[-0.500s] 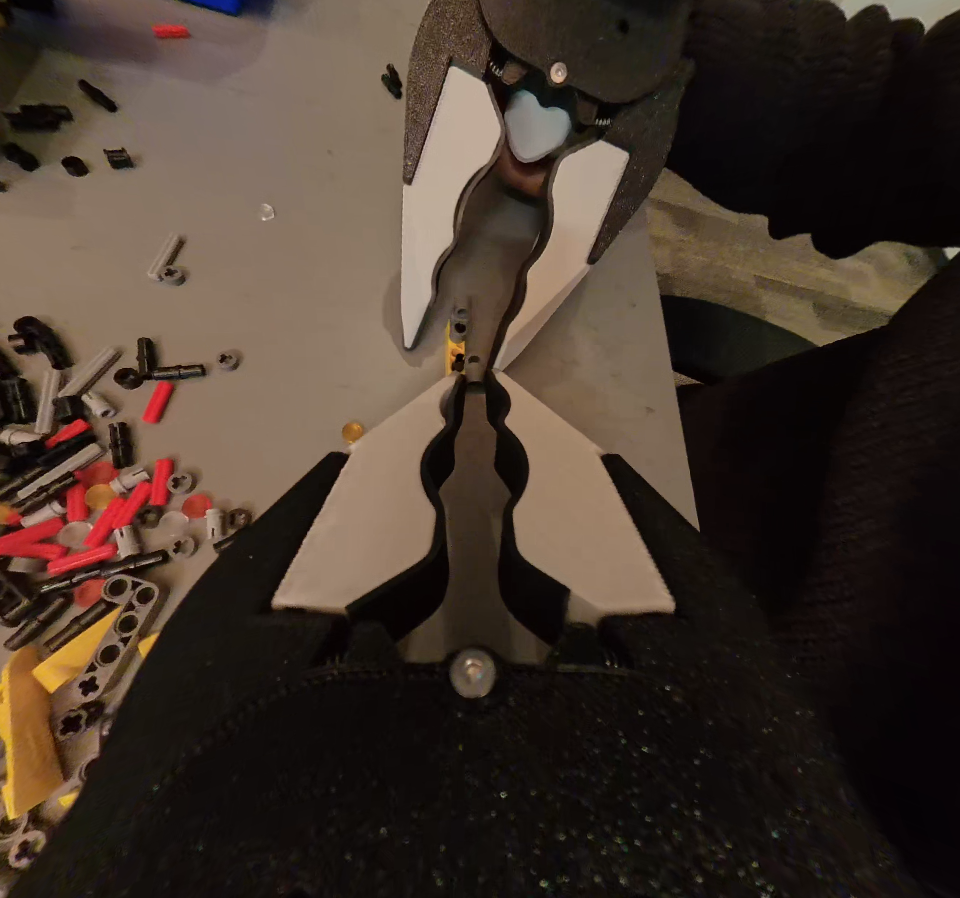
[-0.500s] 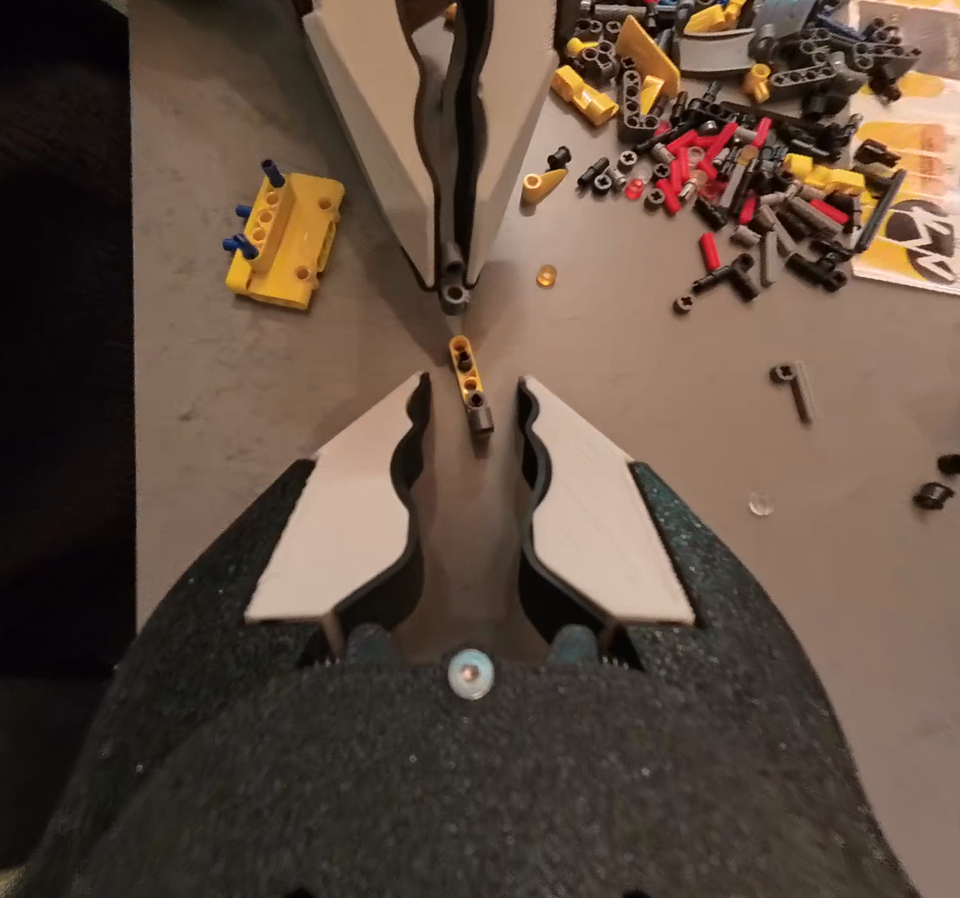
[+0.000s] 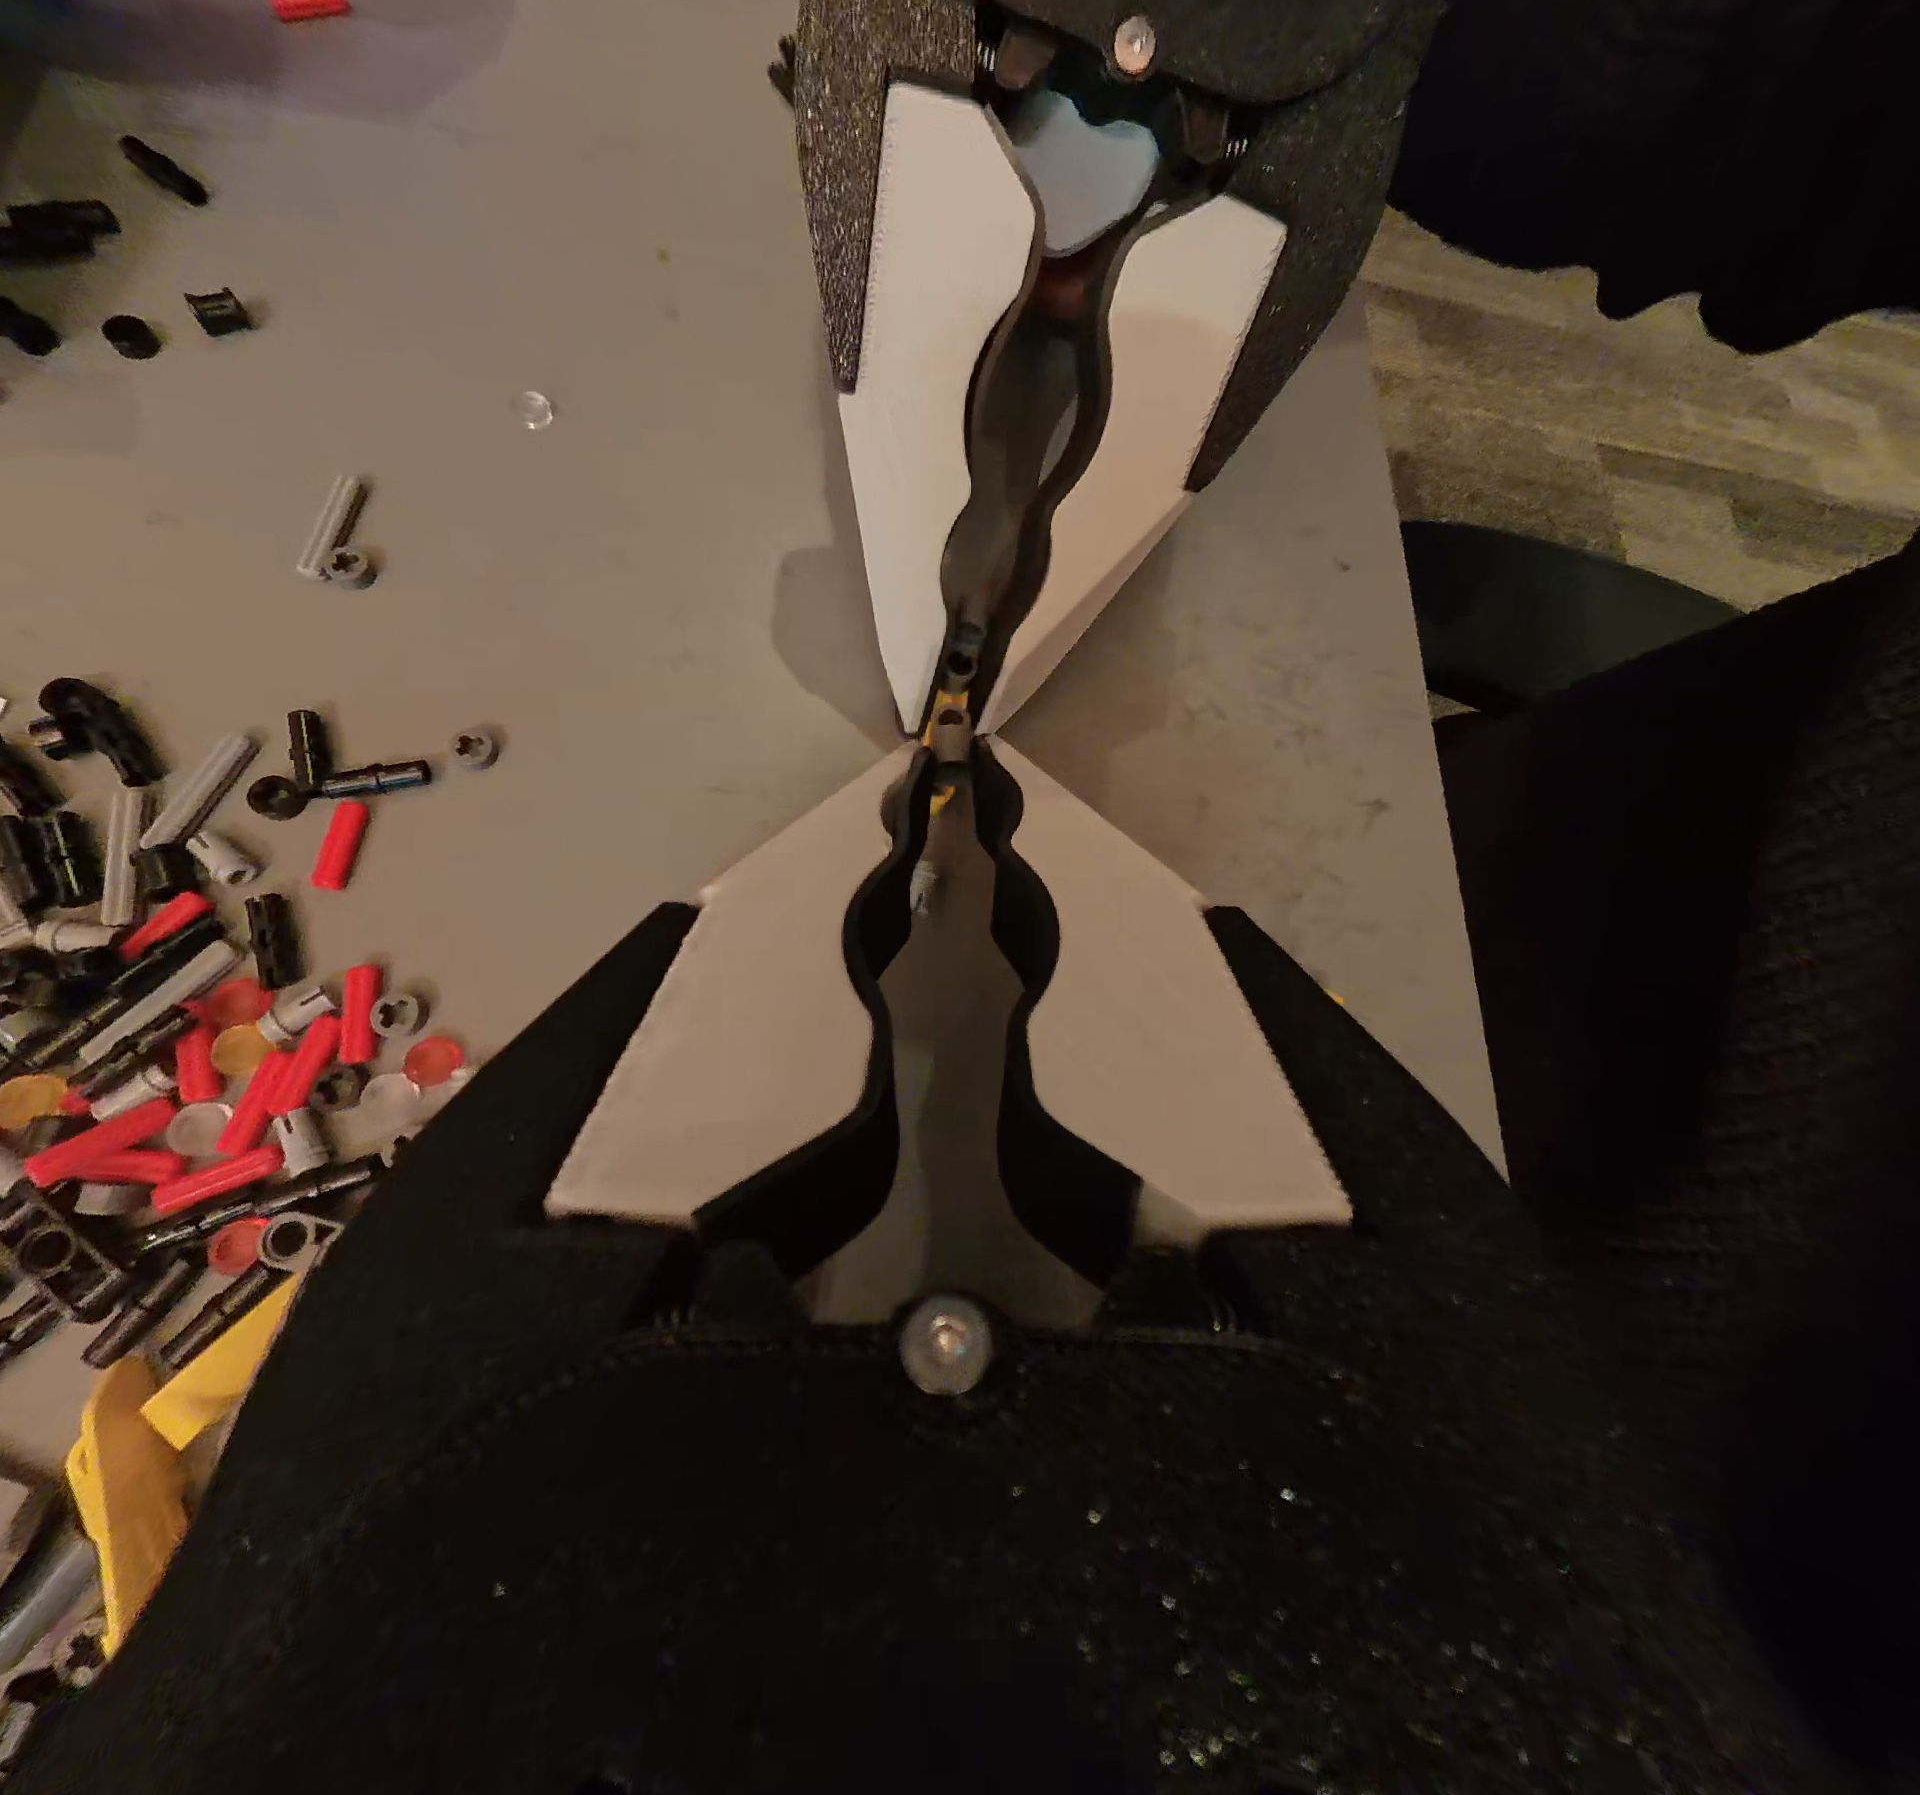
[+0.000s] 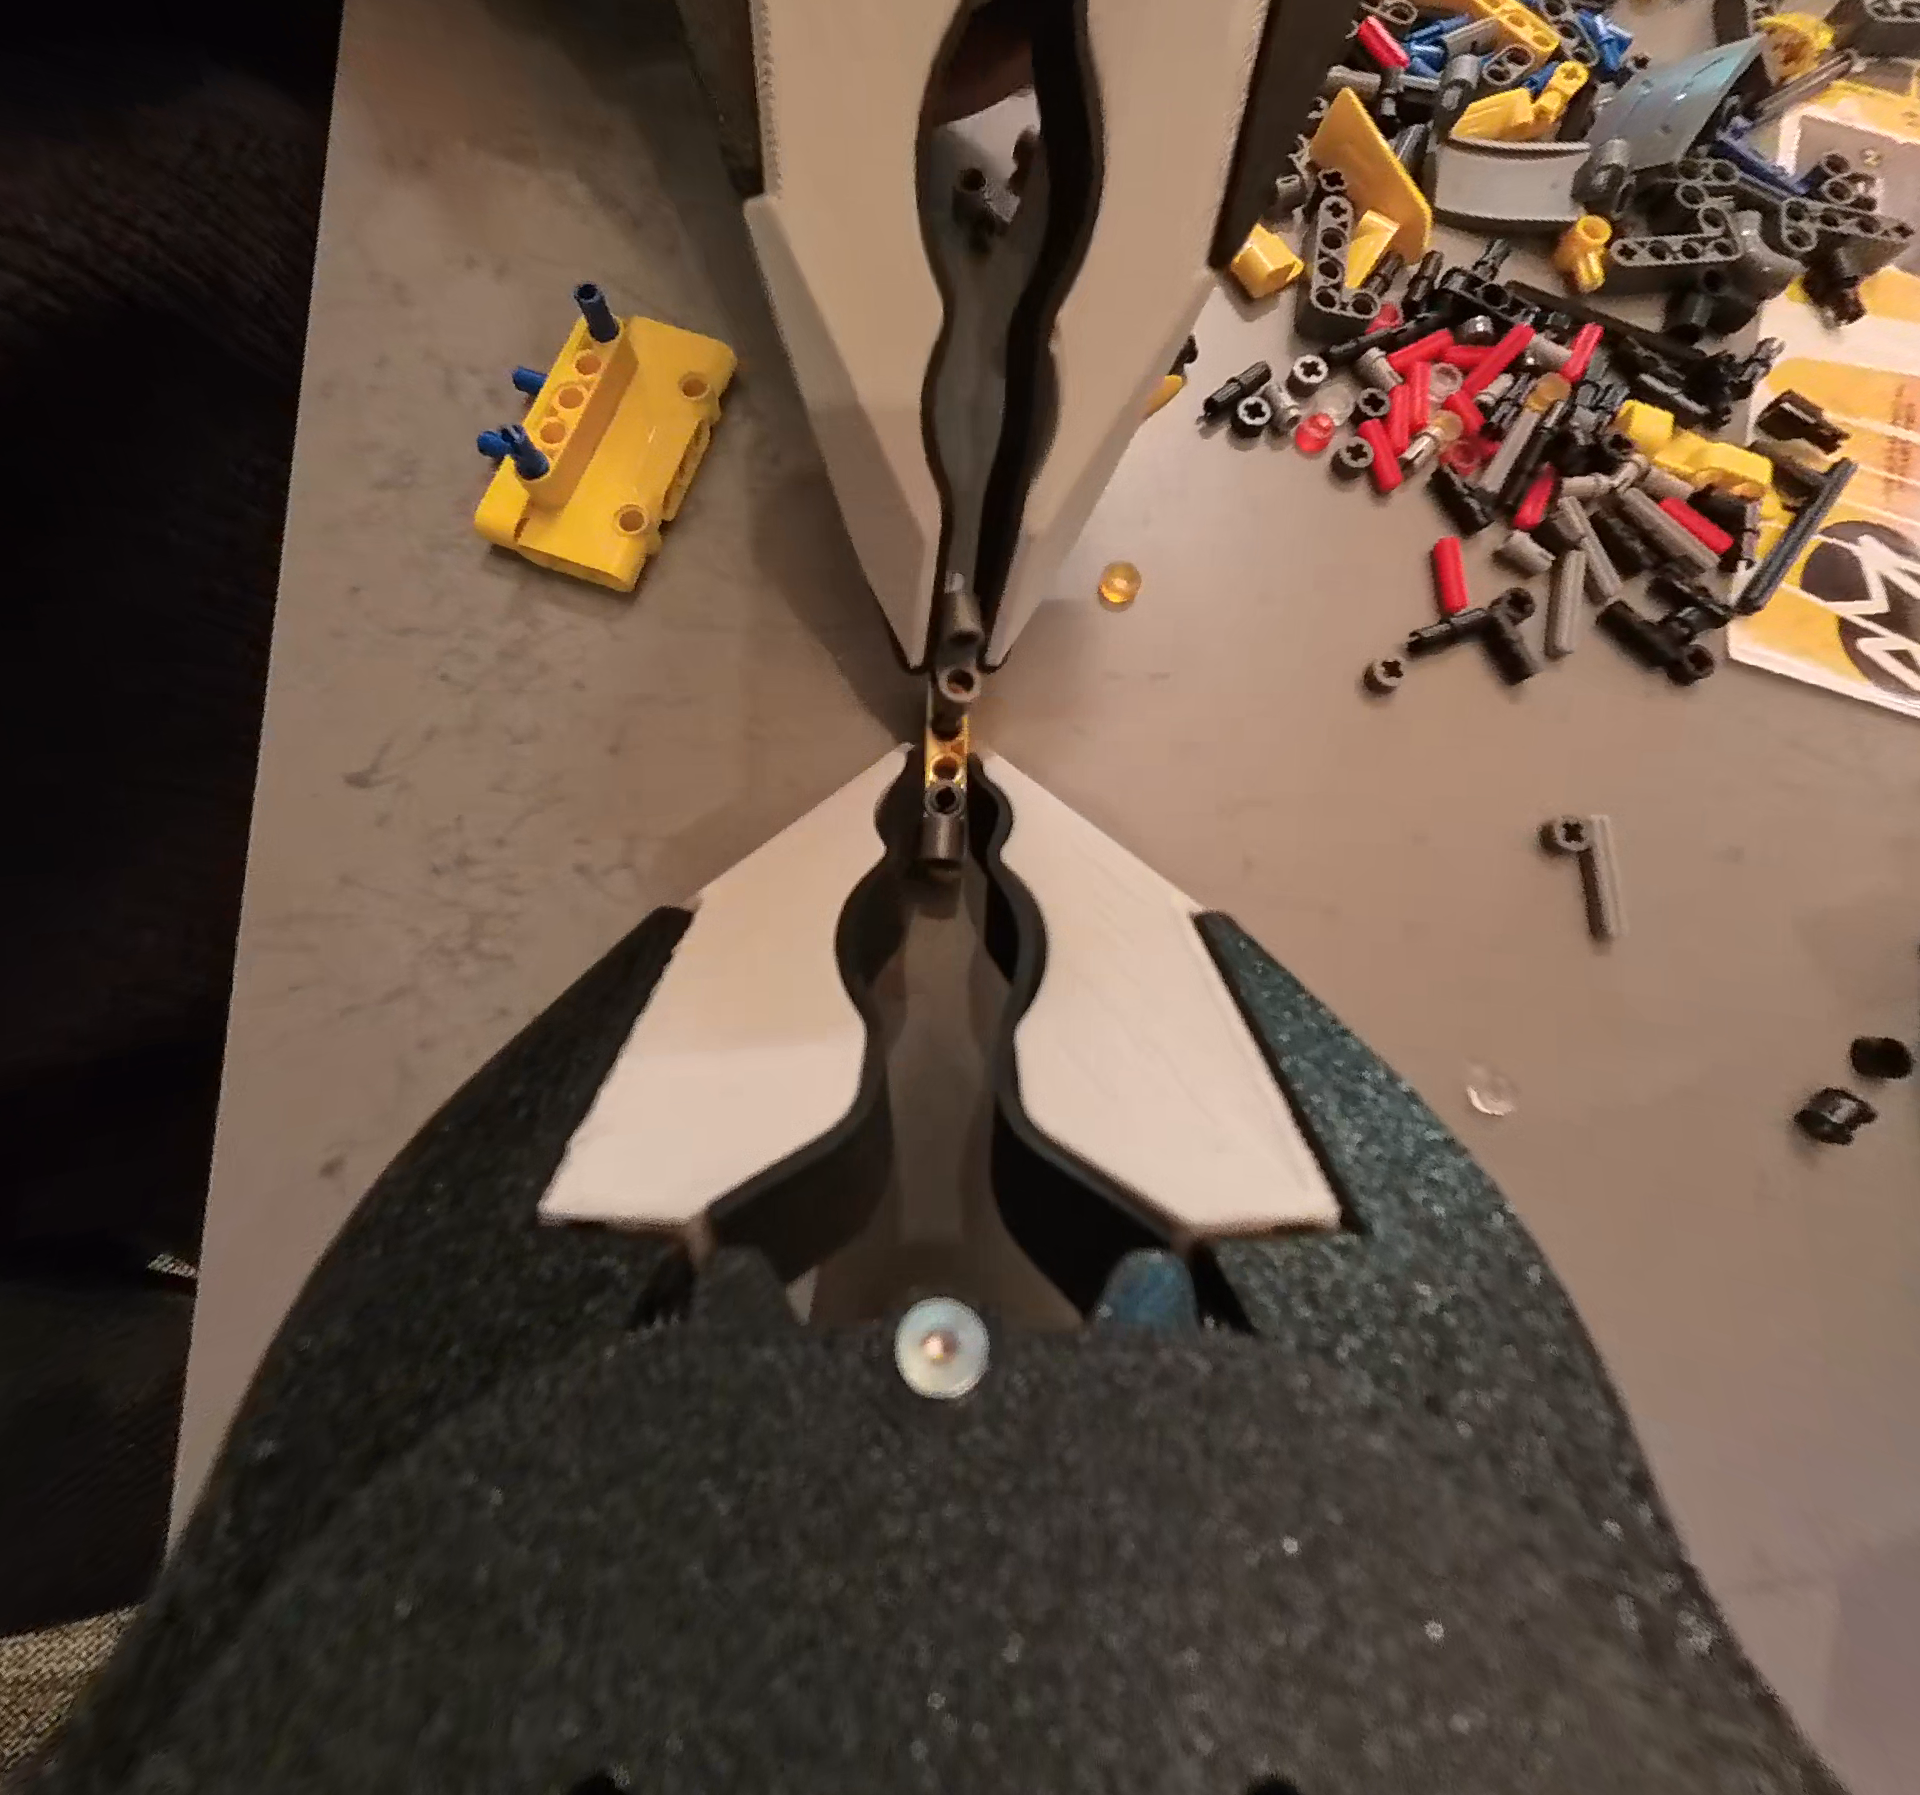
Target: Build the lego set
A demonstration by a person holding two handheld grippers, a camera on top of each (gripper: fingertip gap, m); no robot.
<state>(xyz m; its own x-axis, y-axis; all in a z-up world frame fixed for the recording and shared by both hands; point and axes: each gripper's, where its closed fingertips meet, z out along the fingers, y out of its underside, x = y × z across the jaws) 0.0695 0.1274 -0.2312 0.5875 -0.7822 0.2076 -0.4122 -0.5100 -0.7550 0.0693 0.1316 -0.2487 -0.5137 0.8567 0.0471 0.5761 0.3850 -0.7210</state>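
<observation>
right wrist view: small yellow beam [image 4: 948, 739] with dark grey connector at each end, pinched tip to tip above grey table [image 4: 520, 758]. right gripper [image 4: 943, 769] nearly closed, clamped on near end; left gripper [image 4: 958, 656] nearly closed on far connector. yellow block with blue pins [image 4: 603, 457] lies left, loose parts pile [image 4: 1538, 374] right.

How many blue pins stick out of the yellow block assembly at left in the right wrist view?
3, along the far left side of the yellow block assembly: one upright at its far corner, two lower down the side. Others may be hidden.
</observation>
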